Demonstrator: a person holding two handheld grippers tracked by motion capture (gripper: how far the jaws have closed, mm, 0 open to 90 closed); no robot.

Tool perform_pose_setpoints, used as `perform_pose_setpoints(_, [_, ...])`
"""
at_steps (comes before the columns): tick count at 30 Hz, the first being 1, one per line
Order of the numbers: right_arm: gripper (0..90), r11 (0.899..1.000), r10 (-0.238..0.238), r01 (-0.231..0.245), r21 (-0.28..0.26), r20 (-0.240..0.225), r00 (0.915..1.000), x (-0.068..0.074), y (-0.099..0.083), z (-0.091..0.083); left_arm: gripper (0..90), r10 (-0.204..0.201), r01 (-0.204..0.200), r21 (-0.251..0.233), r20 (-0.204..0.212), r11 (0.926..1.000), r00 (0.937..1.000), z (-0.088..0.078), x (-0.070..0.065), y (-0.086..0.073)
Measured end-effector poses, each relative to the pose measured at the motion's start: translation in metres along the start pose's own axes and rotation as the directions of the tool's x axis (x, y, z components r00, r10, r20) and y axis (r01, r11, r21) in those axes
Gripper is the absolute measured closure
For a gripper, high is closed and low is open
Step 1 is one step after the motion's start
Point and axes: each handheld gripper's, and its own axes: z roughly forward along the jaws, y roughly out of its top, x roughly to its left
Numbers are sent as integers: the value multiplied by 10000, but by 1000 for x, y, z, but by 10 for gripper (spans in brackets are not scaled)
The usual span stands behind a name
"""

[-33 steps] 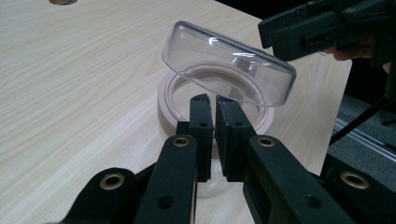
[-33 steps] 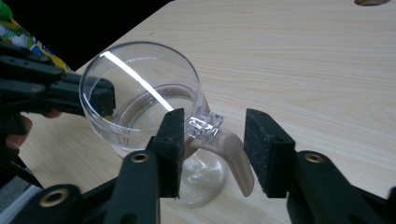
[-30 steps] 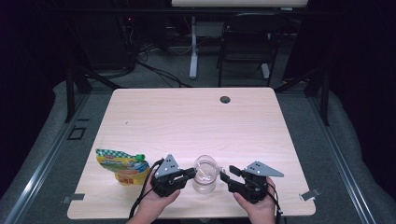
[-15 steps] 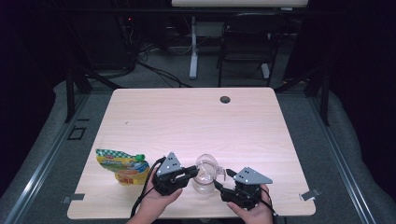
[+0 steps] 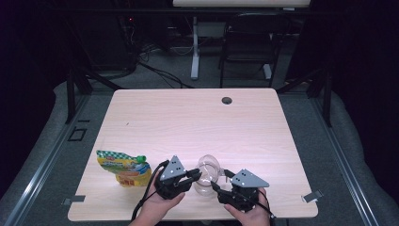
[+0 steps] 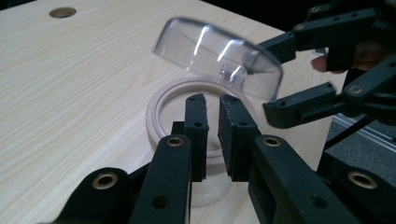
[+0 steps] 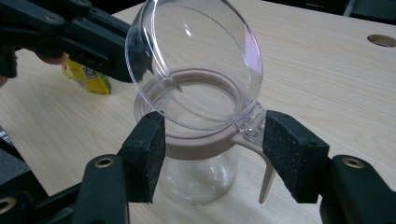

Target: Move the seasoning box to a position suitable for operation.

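A clear glass jar (image 5: 206, 181) with a beige collar (image 7: 196, 145) stands near the table's front edge. Its domed clear lid (image 7: 201, 60) is hinged and stands tilted up. My left gripper (image 6: 212, 126) is shut on the near part of the collar (image 6: 161, 109), and in the high view it (image 5: 194, 174) comes in from the jar's left. My right gripper (image 7: 217, 156) is open, its pads either side of the collar without pressing; its jaws have just been opening. A beige latch lever (image 7: 266, 182) hangs by its right pad.
A yellow and green snack pouch (image 5: 123, 165) lies flat to the left of the left hand. A cable hole (image 5: 227, 100) sits at the far edge of the light wood table (image 5: 188, 127). Chairs and desk legs stand beyond it.
The right gripper has slid left and nearer the front edge, in to the jar, with its jaws wider. The lid has swung up. The left gripper has stayed put.
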Motion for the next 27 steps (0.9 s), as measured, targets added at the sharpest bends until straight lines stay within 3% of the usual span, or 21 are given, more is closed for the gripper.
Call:
perform_pose_setpoints(9, [393, 9998, 39, -39, -182, 13, 10000, 0, 0, -1, 792, -73, 79, 338, -156, 9994, 9999, 5, 5, -8])
perform_pose_setpoints(27, [418, 9986, 280, -275, -445, 118, 9995, -5, 0, -7, 755, -292, 291, 110, 28, 9995, 9996, 5, 8, -11])
